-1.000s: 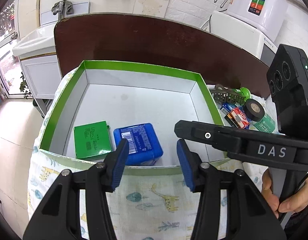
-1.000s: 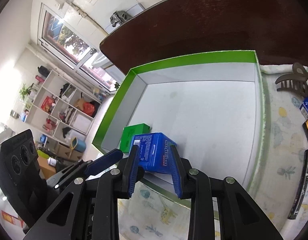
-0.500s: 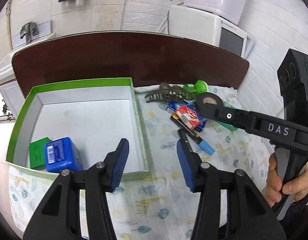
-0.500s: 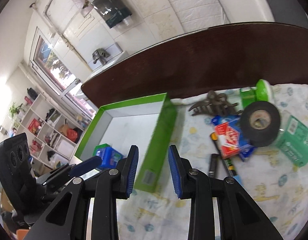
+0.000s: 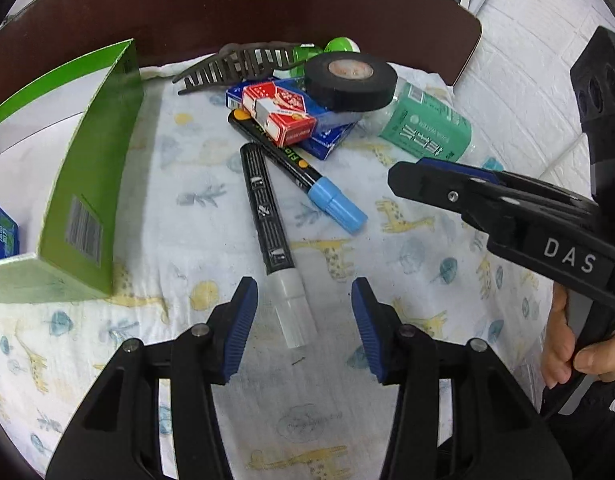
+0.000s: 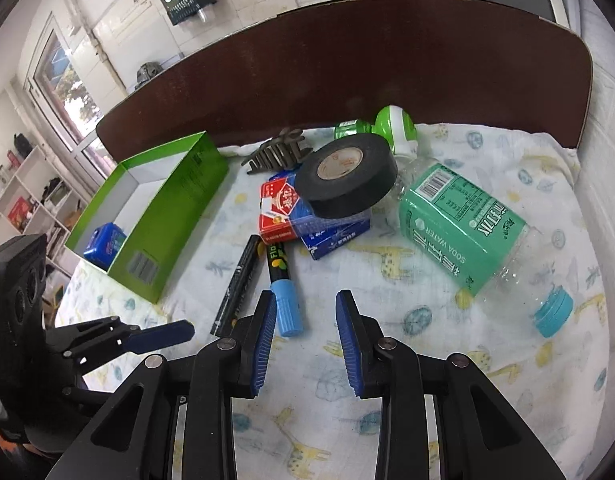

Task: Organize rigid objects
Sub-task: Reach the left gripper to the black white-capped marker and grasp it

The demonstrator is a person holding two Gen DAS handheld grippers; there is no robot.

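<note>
A green box (image 5: 87,184) (image 6: 175,204) stands at the left with a blue pack (image 6: 105,242) inside. My left gripper (image 5: 303,312) is open and empty, its fingers on either side of the white cap of a black marker (image 5: 269,220). My right gripper (image 6: 305,322) is open and empty, just right of the blue cap of a second marker (image 6: 283,300) (image 5: 303,172). Behind lie a red card pack (image 6: 277,212), a blue box (image 6: 335,234), a black tape roll (image 6: 347,176) and a green soda bottle (image 6: 463,228).
A brown hair claw (image 5: 239,64) and a green-and-white round object (image 6: 397,128) lie at the back by the dark brown board (image 6: 347,60). The giraffe-print cloth (image 6: 427,340) covers the surface. The right gripper's body (image 5: 507,208) crosses the left wrist view.
The right gripper let go of the blue pack in the green box. Both grippers swung right from the box to the pile of loose items and came down close over the markers.
</note>
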